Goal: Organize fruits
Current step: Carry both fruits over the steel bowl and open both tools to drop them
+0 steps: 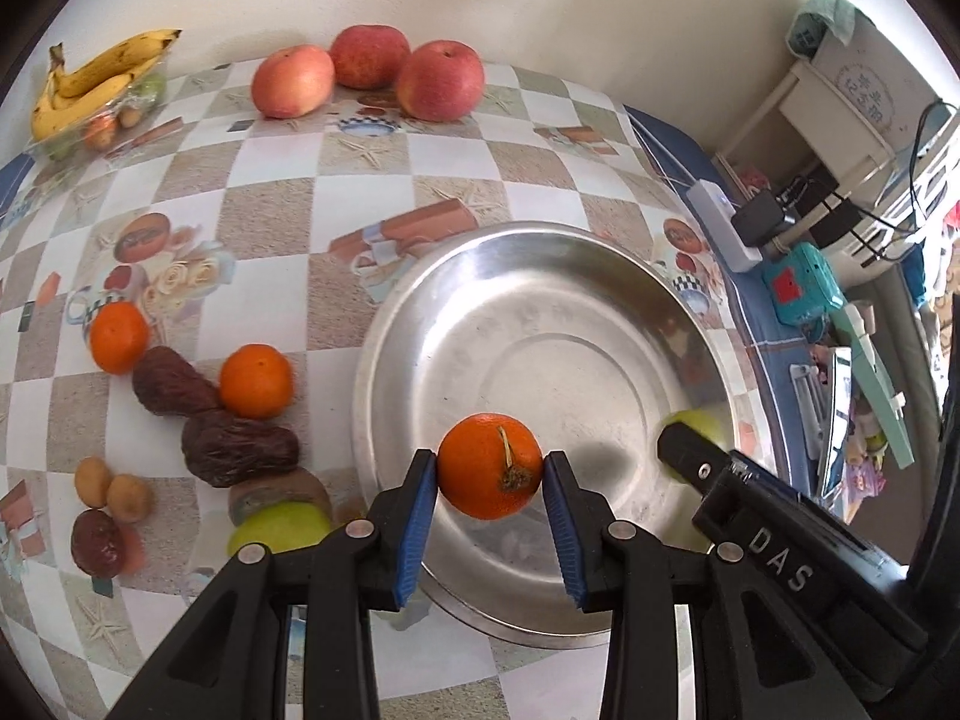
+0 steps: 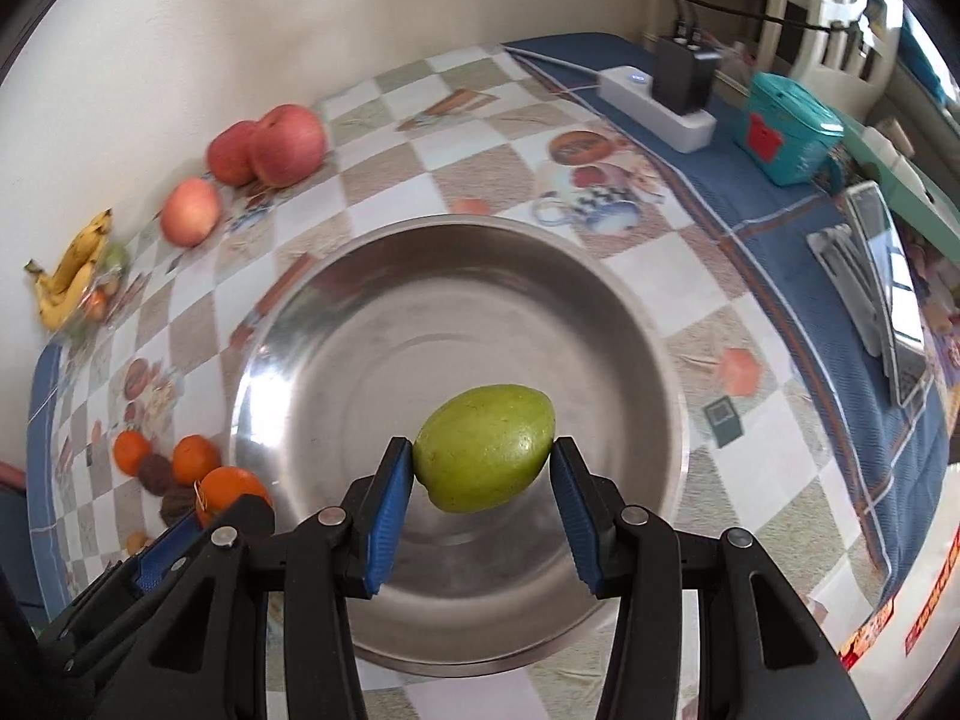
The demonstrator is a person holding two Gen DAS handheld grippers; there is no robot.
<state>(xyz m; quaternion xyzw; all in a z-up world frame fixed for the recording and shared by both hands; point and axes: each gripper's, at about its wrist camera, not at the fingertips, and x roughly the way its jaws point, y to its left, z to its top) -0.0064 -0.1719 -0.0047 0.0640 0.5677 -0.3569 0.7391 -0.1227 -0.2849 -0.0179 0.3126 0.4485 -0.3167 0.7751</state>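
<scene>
My left gripper (image 1: pixel 489 471) is shut on an orange tangerine (image 1: pixel 489 465) and holds it above the near-left part of a steel bowl (image 1: pixel 600 276). My right gripper (image 2: pixel 483 459) is shut on a green oval fruit (image 2: pixel 485 447) above the same bowl (image 2: pixel 336 276). The right gripper also shows in the left wrist view (image 1: pixel 690 450), at the bowl's right side. The left gripper with its tangerine (image 2: pixel 231 489) shows at the lower left of the right wrist view. The bowl holds no fruit.
On the checked tablecloth left of the bowl lie two tangerines (image 1: pixel 255 381), brown dates (image 1: pixel 240 447), a kiwi (image 1: pixel 279 495), a green fruit (image 1: pixel 279 531) and small yellow fruits (image 1: pixel 111 486). Three apples (image 1: pixel 366 75) and bananas (image 1: pixel 90 81) sit by the wall. A power strip (image 2: pixel 657 99) and clutter lie right.
</scene>
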